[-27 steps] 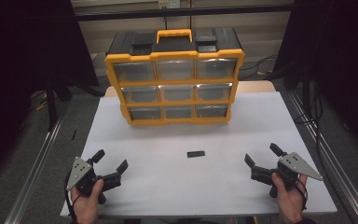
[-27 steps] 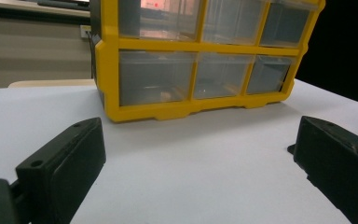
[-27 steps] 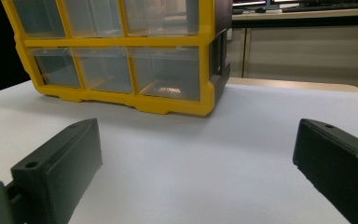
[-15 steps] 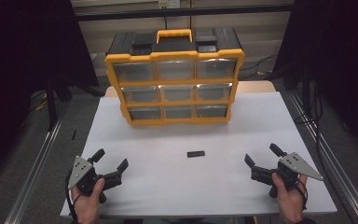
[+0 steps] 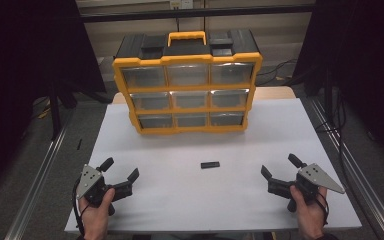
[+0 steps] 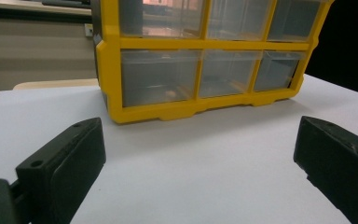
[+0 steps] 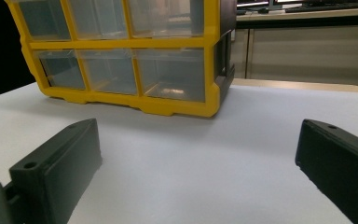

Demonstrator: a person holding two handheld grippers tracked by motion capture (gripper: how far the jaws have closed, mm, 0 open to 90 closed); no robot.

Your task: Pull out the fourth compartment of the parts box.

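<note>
Mid-table: small black bar (image 5: 210,164) lying flat, long axis left-right | left gripper (image 5: 119,171) released | right gripper (image 5: 280,166) released

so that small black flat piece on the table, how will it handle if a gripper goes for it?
The small black flat piece lies low against the white table, so pinching it from above looks awkward. Its flat rectangular shape suggests it will slide, not roll, when pushed. It seems rigid and light, but the high view is too coarse to confirm.

no text, label, brand, number or sign can be read. the yellow drawer cabinet (image 5: 187,85) carries no legible marking on its frame or clear drawers. the small black piece (image 5: 210,164) on the white table (image 5: 280,130) is too small to tell.
</note>
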